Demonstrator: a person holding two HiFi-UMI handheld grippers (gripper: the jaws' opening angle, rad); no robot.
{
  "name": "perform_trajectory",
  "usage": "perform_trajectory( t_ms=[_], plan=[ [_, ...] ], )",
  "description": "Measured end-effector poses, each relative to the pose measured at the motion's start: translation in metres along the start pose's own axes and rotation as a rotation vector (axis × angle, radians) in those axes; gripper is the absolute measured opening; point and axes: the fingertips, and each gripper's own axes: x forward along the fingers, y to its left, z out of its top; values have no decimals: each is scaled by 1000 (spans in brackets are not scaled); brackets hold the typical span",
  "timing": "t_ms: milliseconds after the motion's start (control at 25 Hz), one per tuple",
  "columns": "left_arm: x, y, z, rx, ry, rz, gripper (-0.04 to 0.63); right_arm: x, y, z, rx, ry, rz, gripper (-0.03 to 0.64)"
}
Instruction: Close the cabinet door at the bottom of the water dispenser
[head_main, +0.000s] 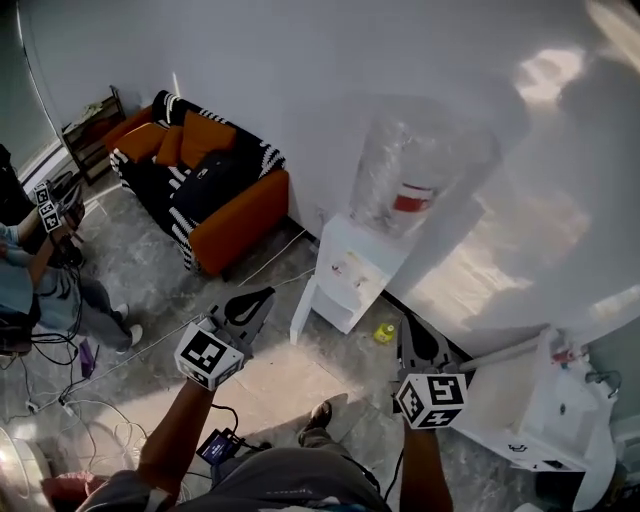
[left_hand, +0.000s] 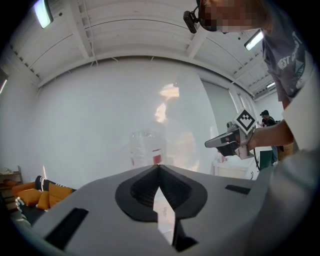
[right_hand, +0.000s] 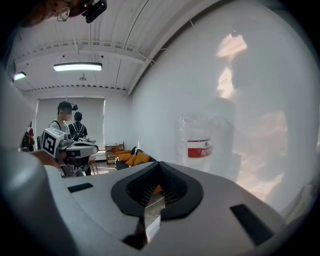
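Observation:
The white water dispenser (head_main: 356, 266) stands against the wall with a clear bottle (head_main: 402, 176) on top. At its base the cabinet door (head_main: 300, 316) swings out to the left, leaving the compartment open. My left gripper (head_main: 266, 294) is held over the floor a short way left of that door, with its jaws shut and nothing in them. My right gripper (head_main: 406, 322) hangs to the right of the dispenser's base, also shut and empty. In the left gripper view the jaws (left_hand: 159, 168) meet in front of the bottle (left_hand: 146, 148). The bottle (right_hand: 204, 144) also shows in the right gripper view.
A small yellow object (head_main: 384, 332) lies on the floor by the dispenser's right corner. An orange sofa (head_main: 205, 185) stands at the back left. A person (head_main: 40, 275) stays at the far left, among cables. A low white unit (head_main: 540, 405) stands at the right.

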Motion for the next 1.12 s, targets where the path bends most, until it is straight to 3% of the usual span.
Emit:
perform_trajectory(
  t_ms=[360, 560, 760, 1000, 1120],
  plan=[
    [72, 25, -20, 21, 50, 16, 15, 67, -64, -5, -31, 60, 53, 25],
    [98, 33, -19, 43, 61, 34, 15, 89, -94, 5, -39, 10, 72, 25],
    [114, 51, -20, 71, 53, 56, 15, 110, -106, -10, -40, 33, 77, 25],
    [138, 82, -57, -7, 98, 51, 15, 138, -110, -29, -3, 47, 22, 25],
    [158, 88, -85, -53, 103, 8, 15, 143, -112, -47, 11, 71, -13, 25]
  ],
)
